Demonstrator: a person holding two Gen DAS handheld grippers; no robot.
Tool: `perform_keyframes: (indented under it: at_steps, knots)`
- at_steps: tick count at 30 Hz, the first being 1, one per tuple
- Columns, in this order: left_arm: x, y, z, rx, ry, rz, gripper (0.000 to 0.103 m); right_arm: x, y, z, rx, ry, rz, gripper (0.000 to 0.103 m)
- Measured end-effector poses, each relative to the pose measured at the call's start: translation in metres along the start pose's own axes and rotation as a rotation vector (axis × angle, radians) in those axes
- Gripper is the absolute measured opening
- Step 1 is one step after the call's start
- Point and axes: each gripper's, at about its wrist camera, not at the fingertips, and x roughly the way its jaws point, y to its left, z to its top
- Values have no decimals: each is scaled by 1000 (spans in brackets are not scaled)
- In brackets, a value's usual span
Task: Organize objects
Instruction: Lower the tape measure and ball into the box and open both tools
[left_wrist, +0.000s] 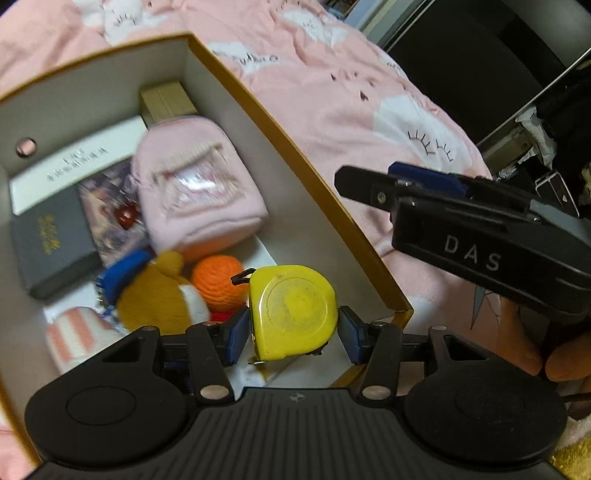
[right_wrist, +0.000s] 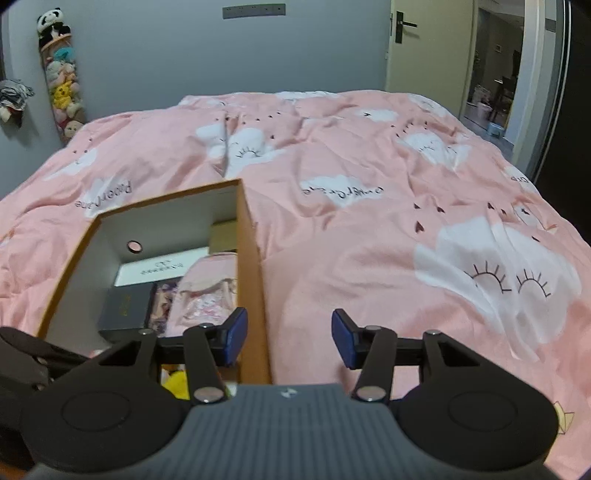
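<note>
Over the near corner of the box (left_wrist: 288, 155), the left gripper (left_wrist: 293, 328) carries the yellow tape measure (left_wrist: 293, 312), its blue pads pressed on both sides of the case, jaws about half spread around it. The tape measure hangs just inside the box's near wall, above the floor, not yet set down as far as I can tell.

Inside the box, plenty is packed already: a pink pouch (left_wrist: 199, 192) in the middle, an orange yarn ball (left_wrist: 218, 282) and a brown plush toy (left_wrist: 155, 295) beside it, a dark case (left_wrist: 51, 240) and a white booklet (left_wrist: 74, 158) against the far side. The bed cover (right_wrist: 369, 221) around the box shows nothing else loose, so this looks like the last piece, though parts of the bed are out of view.

The tape measure stands on edge, its round flat face turned to the camera, its hook end pointing toward the yarn ball. Its long axis runs roughly up and down in the grip.

The right gripper (right_wrist: 290, 338) hovers just outside the box's right wall, jaws partly spread, nothing between them.
</note>
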Motion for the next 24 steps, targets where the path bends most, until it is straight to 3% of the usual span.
perform_keyframes:
  at_steps: [6,12,16,21,24]
  knots:
    - [17,9,-1,-88,32,1,59,2,-1,-7,2,-2,-8,55]
    - [18,12,-3,-113,29,2,61,-1,4,-9,-31,-12,-36,57]
    - [10,14,-4,-128,12,2,65,-7,4,-10,-30,-23,-48,63]
    - [-29,14,-8,-132,-91,39,64,-22,7,-9,-38,-41,-45,68]
    - [-64,3,-14,-67,-213,132,62,-36,9,-7,-29,-81,-40,70]
